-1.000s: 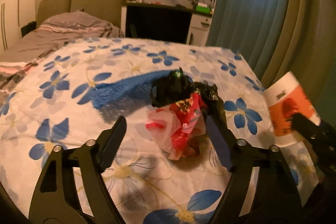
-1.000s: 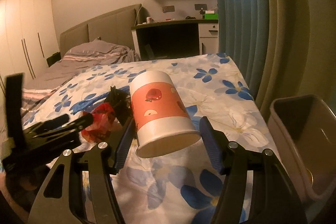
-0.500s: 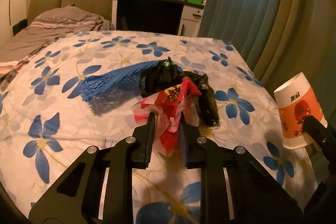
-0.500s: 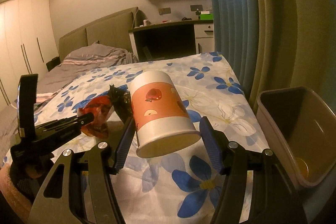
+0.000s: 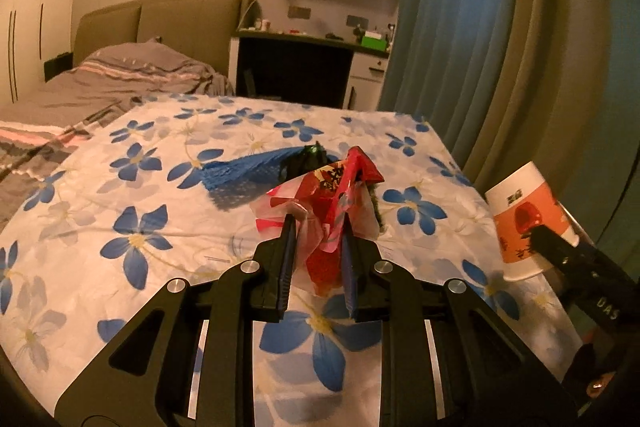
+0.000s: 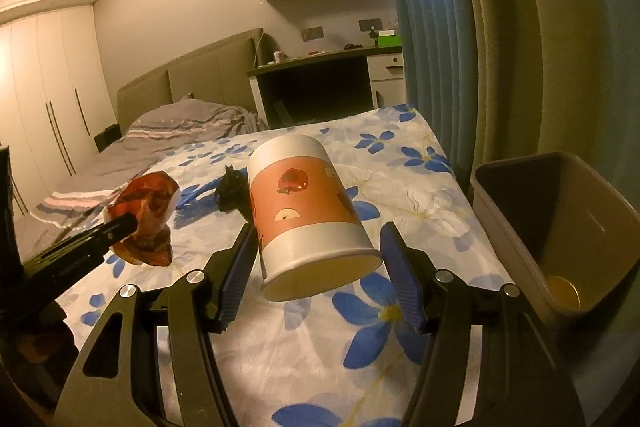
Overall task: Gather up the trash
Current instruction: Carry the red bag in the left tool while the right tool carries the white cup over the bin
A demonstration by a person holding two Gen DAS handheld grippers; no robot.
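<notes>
On the flower-print bed (image 5: 120, 267), a blue mesh sleeve (image 5: 244, 173) lies at the left with a black crumpled bag (image 6: 231, 190) just beside it. The left hand-held gripper (image 5: 316, 227) is clenched on a red snack wrapper (image 5: 336, 195), held clear of the cover. Further right, the right hand-held gripper (image 6: 316, 239) grasps an upturned paper cup (image 6: 308, 211) (apple print, rim toward the camera). A grey bin (image 6: 516, 187) stands beside the bed's right edge

Red crumpled wrapper (image 5: 336, 195), orange-banded white paper cup (image 6: 308, 211), blue mesh sleeve (image 5: 244, 171), blue-flowered white bedsheet (image 5: 120, 211).
</notes>
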